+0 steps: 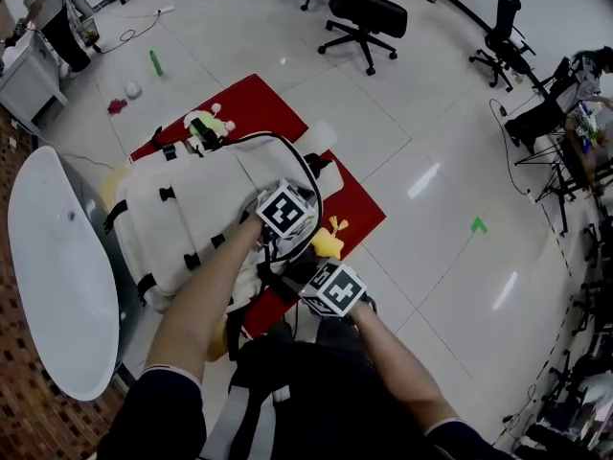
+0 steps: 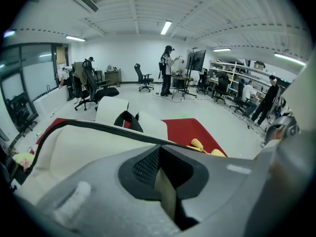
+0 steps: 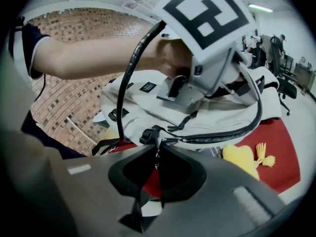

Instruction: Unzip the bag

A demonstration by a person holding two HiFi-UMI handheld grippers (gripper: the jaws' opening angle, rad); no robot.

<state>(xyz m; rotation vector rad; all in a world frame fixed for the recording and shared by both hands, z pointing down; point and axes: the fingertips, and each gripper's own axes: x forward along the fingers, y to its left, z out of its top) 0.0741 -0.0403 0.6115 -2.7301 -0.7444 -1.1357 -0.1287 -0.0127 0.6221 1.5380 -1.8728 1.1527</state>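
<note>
A white fabric backpack (image 1: pixel 192 218) with black straps and buckles lies flat on a red rectangular mat (image 1: pixel 259 99), which is spread on a glossy white tile floor (image 1: pixel 402 113). A black zipper track (image 1: pixel 292 156) curves round the pack's far and right edges, and the stretch of teeth seen in the right gripper view is meshed together. Both tools work at the near right corner of the pack. The left gripper (image 2: pixel 159 162) comes down on the pack's top panel just inside the zipper line; its jaws are pressed tight together with a thin fold of the pale bag cloth pinched between them. The right gripper (image 3: pixel 157 157) sits closer to the person, just beside the left one at the mat's edge; its jaws are nearly together, clamped on the black zipper pull tab (image 3: pixel 159 152), which hangs from the small metal slider at the near end of the track and runs down between the pads. A soft yellow plush toy (image 1: pixel 328 244) lies on the mat against the pack's right side, between the two marker cubes in the head view. To the left of the pack stands a long white oval basin (image 1: pixel 53 266) beside a red-brown brick surface (image 1: pixel 19 353). Black wheeled office chairs (image 1: pixel 369 12) stand well apart on the far floor
</note>
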